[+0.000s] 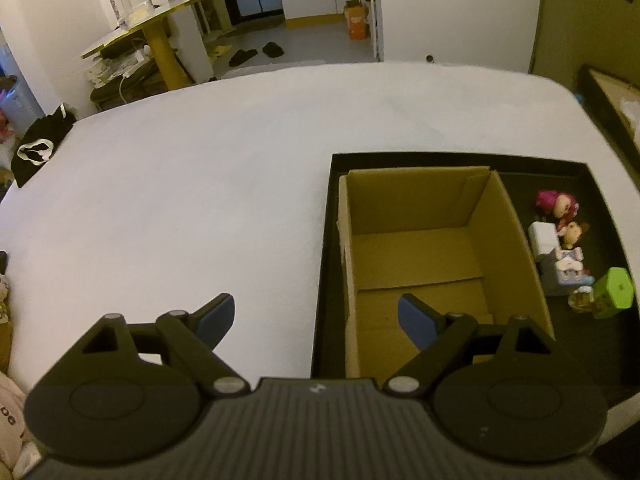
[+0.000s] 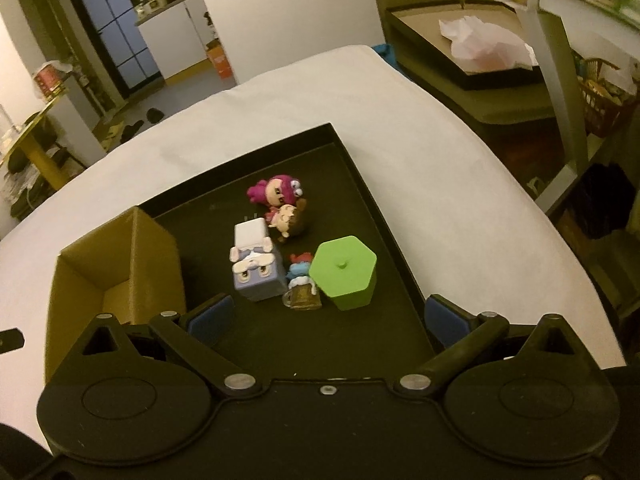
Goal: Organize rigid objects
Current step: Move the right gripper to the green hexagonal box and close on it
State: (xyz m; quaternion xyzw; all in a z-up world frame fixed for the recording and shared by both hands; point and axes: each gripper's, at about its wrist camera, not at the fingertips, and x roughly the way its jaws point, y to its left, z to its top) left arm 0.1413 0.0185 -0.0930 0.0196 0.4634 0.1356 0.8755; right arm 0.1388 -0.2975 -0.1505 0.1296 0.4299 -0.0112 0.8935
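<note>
A black tray (image 1: 326,264) (image 2: 384,216) lies on the white table. An empty open cardboard box (image 1: 416,256) (image 2: 116,264) stands in its left part. Beside the box sit small toys: a pink-haired doll (image 2: 276,192) (image 1: 554,202), a brown-haired doll (image 2: 290,220), a white cube (image 2: 250,234), a lavender block figure (image 2: 256,276) (image 1: 560,272), a small mug figure (image 2: 304,292) and a green hexagonal box (image 2: 346,272) (image 1: 614,292). My left gripper (image 1: 316,318) is open and empty, above the box's left wall. My right gripper (image 2: 326,316) is open and empty, just short of the toys.
The white table (image 1: 180,184) extends left and back of the tray. A black bag (image 1: 38,144) lies at its far left edge. A yellow side table (image 1: 156,28) stands beyond. A dark tray with white paper (image 2: 480,44) sits on furniture to the right.
</note>
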